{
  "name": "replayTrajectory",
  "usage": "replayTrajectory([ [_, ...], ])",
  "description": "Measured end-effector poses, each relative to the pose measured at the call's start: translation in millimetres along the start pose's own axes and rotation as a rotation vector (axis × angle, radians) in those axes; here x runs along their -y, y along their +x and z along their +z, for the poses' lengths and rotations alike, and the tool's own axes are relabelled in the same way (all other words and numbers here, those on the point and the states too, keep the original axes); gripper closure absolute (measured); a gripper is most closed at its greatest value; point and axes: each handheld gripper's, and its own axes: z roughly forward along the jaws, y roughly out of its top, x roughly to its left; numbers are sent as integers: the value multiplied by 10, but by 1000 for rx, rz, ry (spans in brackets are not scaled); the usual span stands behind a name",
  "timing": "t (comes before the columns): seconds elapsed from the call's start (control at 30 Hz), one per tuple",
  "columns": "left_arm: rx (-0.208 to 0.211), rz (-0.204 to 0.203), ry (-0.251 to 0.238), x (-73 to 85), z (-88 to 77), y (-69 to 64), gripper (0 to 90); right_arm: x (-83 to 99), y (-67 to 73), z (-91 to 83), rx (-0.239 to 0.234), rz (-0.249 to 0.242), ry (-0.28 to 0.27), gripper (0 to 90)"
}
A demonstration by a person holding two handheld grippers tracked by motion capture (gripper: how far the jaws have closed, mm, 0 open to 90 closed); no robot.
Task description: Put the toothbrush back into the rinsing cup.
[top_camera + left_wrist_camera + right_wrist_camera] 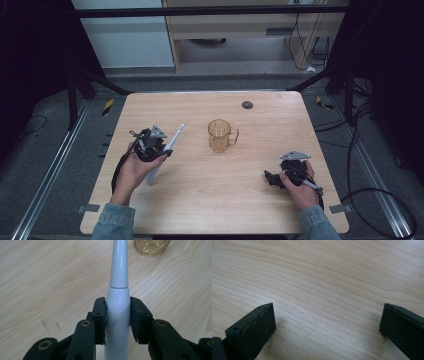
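A white electric toothbrush (pixel 167 148) is clamped in my left gripper (pixel 159 150) at the left of the wooden table (pixel 200 200), its thin head end pointing up and to the right. In the left gripper view both black pads (pixel 100 320) press on the thick white handle (pixel 117 315), and the neck runs out toward an amber glass mug (pixel 151 246). That mug (pixel 220 135) stands upright near the table's middle, to the right of the brush tip. My right gripper (pixel 272 178) rests low at the table's right front, jaws spread wide over bare wood (pixel 324 290).
A small dark round disc (pixel 247 105) lies near the table's far edge. Metal frame rails and cables run along the floor on both sides. A cabinet stands beyond the table.
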Motion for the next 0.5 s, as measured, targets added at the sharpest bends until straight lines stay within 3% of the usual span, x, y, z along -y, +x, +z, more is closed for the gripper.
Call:
replayTrajectory([
  [0.23, -17, -3, -54, -44, -94, -14, 674, 0, 0, 0, 0, 0, 0, 4],
  [0.5, -16, -13, -76, -57, -77, -30, 674, 0, 1, 0, 0, 1, 0, 3],
])
